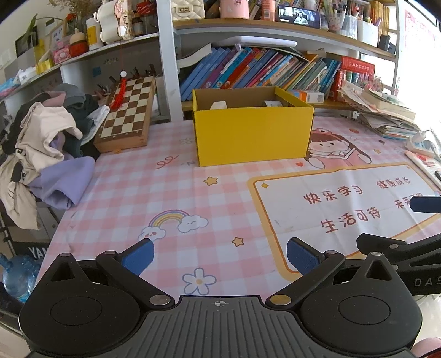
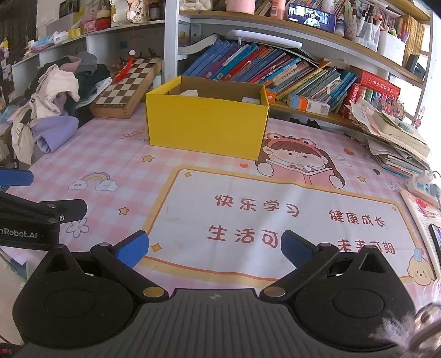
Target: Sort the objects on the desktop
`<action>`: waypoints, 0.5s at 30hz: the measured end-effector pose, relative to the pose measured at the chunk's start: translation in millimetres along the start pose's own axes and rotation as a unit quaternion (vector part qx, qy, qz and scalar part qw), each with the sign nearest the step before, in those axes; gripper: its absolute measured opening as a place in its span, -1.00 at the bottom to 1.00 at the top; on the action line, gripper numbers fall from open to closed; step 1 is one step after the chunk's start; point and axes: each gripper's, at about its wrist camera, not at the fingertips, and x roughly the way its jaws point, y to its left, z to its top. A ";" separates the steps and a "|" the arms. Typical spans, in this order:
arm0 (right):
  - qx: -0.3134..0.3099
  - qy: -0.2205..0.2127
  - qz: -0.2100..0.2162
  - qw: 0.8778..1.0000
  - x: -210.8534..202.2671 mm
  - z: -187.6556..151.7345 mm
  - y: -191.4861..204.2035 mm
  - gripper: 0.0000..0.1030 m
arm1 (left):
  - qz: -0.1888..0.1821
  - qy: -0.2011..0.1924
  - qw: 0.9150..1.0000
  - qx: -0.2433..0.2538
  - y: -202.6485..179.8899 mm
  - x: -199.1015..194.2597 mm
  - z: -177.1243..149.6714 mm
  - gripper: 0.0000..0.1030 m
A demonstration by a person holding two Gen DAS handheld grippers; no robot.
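Both grippers, left gripper (image 1: pixel 219 257) and right gripper (image 2: pixel 215 247), released, empty, near edge | yellow box (image 1: pixel 252 135) far-centre, open-topped for sorting | mat (image 1: pixel 193 192) bare between.

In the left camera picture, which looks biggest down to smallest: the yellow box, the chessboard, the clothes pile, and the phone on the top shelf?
1. Clothes pile and yellow box: alike in apparent size, and the pile lies nearer the camera, so no ranking.
2. Chessboard.
3. Phone, smallest, though it is farthest away.
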 end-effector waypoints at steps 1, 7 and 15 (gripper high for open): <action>0.000 0.000 0.000 1.000 0.0 -0.1 0.1 1.00 | 0.000 0.000 1.000 0.001 -0.7 -0.1 -0.4 1.00; -0.001 0.001 0.002 1.000 -1.1 -0.5 1.5 1.00 | 0.006 -0.006 1.000 0.013 -4.8 -2.8 -2.1 1.00; -0.001 0.000 0.000 1.000 -2.5 -1.7 4.3 1.00 | 0.001 -0.009 1.000 0.013 -4.6 -4.6 -0.9 1.00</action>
